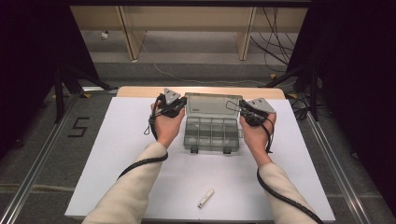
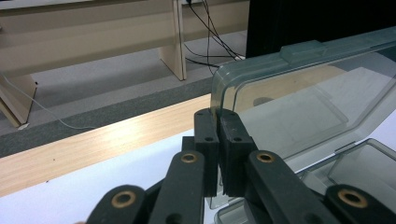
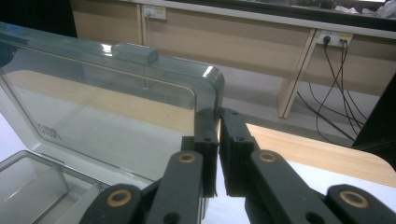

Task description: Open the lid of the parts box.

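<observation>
My high view looks down on organizer box (image 1: 212,122); both gripper views sit close at its lid (image 2: 299,98) edges, facing outward.

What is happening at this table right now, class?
A person holds a gripper in each hand and has both clamped on the clear lid of a plastic compartment box. The left gripper pinches the lid's left edge, the right gripper its right edge. The lid stands raised and the box is open. A small white object lies near the front of the table.
</observation>
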### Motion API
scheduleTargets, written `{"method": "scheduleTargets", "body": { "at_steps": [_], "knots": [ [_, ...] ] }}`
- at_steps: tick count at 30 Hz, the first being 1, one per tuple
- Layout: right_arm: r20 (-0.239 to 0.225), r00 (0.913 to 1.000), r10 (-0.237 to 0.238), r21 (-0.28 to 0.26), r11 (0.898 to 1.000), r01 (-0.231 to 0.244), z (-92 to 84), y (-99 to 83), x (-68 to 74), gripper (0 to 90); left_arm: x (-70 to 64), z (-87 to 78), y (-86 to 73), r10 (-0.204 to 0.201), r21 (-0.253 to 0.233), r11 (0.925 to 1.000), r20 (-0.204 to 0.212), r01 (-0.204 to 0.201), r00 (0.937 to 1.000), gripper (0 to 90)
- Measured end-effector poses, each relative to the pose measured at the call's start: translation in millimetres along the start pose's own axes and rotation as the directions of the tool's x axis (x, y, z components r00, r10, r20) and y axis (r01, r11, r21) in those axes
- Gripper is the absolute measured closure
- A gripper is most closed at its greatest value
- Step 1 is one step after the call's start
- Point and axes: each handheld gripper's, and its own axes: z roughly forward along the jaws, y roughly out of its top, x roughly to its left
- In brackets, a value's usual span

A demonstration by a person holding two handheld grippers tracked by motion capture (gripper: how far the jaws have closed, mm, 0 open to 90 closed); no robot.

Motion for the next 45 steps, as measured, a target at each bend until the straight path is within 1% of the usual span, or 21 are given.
{"method": "scheduleTargets", "body": {
  "at_steps": [3, 5, 6, 9, 10, 14, 17, 19, 26, 27, 31, 33, 34, 38, 39, 40, 41, 42, 43, 44, 45],
  "knots": [
    [-0.008, 1.0, 0.006, 0.008, 1.0, -0.005, 0.2, 0.2, 0.0, 86.3, 0.9, 1.3, 0.2, 0.001, -0.003, 1.0, 0.0, -0.001, 1.0, 86.7],
    [-0.001, 1.0, 0.005, -0.011, 1.0, -0.005, 2.7, -0.4, -0.8, 86.3, 1.0, 1.8, 0.5, 0.001, -0.002, 1.0, 0.0, -0.001, 1.0, 86.6],
    [0.001, 1.0, 0.003, 0.001, 1.0, -0.003, 2.3, 0.0, -1.1, 86.3, 1.0, 2.2, 0.6, -0.001, -0.003, 1.0, 0.0, 0.001, 1.0, 86.6],
    [0.005, 1.0, 0.007, -0.005, 1.0, -0.007, 3.8, -0.2, -1.4, 86.3, 1.8, 3.2, 0.7, 0.001, -0.003, 1.0, 0.003, -0.001, 1.0, 86.5],
    [0.003, 1.0, 0.009, 0.007, 1.0, -0.009, 4.3, 0.1, -1.5, 86.3, 2.0, 3.6, 0.6, 0.0, -0.005, 1.0, 0.004, 0.0, 1.0, 86.4],
    [-0.002, 0.9999, 0.012, -0.007, 1.0, -0.012, 7.1, -0.5, -2.2, 86.3, 2.4, 4.8, 0.5, 0.003, -0.008, 1.0, 0.002, -0.003, 1.0, 86.3],
    [-0.002, 0.9999, 0.012, 0.005, 1.0, -0.012, 6.7, -0.3, -2.7, 86.3, 3.0, 5.4, 0.4, 0.006, -0.01, 0.9999, 0.004, -0.006, 1.0, 86.4],
    [-0.008, 0.9999, 0.011, -0.011, 1.0, -0.012, 8.7, -1.7, -3.8, 86.2, 3.5, 5.8, 0.3, 0.009, -0.01, 0.9999, 0.007, -0.008, 0.9999, 86.1],
    [-0.005, 0.9999, 0.015, -0.002, 1.0, -0.015, 10.8, -2.9, -4.5, 86.2, 4.3, 8.0, -0.4, 0.008, -0.012, 0.9999, 0.009, -0.008, 0.9999, 85.8],
    [-0.009, 0.9998, 0.017, 0.008, 1.0, -0.017, 11.1, -3.2, -4.7, 86.2, 4.5, 8.2, -0.6, 0.01, -0.011, 0.9999, 0.009, -0.01, 0.9999, 85.8],
    [-0.01, 0.9998, 0.019, 0.002, 1.0, -0.019, 13.3, -5.2, -4.9, 86.0, 4.8, 10.1, -2.0, 0.008, -0.007, 0.9999, 0.008, -0.008, 0.9999, 85.7],
    [-0.021, 0.9995, 0.024, 0.018, 1.0, -0.024, 13.2, -6.1, -4.6, 85.9, 4.8, 11.4, -2.8, 0.005, -0.005, 1.0, 0.006, -0.005, 1.0, 85.7],
    [-0.017, 0.9998, 0.013, 0.011, 1.0, -0.013, 14.5, -6.8, -5.5, 85.9, 4.9, 11.7, -3.1, 0.006, -0.004, 1.0, 0.006, -0.006, 1.0, 85.7],
    [-0.018, 0.9997, 0.015, 0.03, 0.999, -0.015, 15.3, -8.8, -5.0, 85.7, 5.2, 12.9, -3.9, 0.003, 0.0, 1.0, 0.006, -0.003, 1.0, 85.7],
    [-0.016, 0.9997, 0.016, 0.022, 1.0, -0.016, 16.5, -9.9, -5.1, 85.6, 5.1, 13.2, -4.2, 0.002, 0.0, 1.0, 0.005, -0.002, 1.0, 85.7],
    [-0.025, 0.9993, 0.029, 0.049, 0.998, -0.028, 16.2, -11.3, -4.6, 85.6, 5.1, 13.4, -4.3, 0.002, 0.0, 1.0, 0.006, -0.002, 1.0, 85.7],
    [-0.025, 0.9993, 0.029, 0.049, 0.998, -0.028, 16.2, -11.3, -4.6, 85.6, 5.2, 13.5, -4.4, 0.003, 0.003, 1.0, 0.006, -0.003, 1.0, 85.7],
    [-0.007, 0.9999, 0.016, 0.051, 0.999, -0.015, 17.6, -12.6, -4.8, 85.7, 5.3, 13.6, -4.5, 0.006, 0.004, 1.0, 0.006, -0.006, 1.0, 85.6],
    [-0.011, 0.9998, 0.019, 0.042, 0.999, -0.018, 18.7, -14.3, -4.9, 85.8, 5.3, 13.8, -4.7, 0.006, 0.005, 1.0, 0.007, -0.006, 1.0, 85.5],
    [-0.024, 0.9993, 0.029, 0.053, 0.998, -0.028, 18.9, -14.9, -5.3, 85.8, 5.5, 13.8, -4.8, 0.007, 0.007, 1.0, 0.008, -0.007, 0.9999, 85.5],
    [-0.016, 0.9997, 0.021, 0.045, 0.999, -0.02, 20.0, -15.4, -5.3, 85.8, 5.5, 14.2, -5.0, 0.005, 0.006, 1.0, 0.006, -0.005, 1.0, 85.5]
  ]
}}
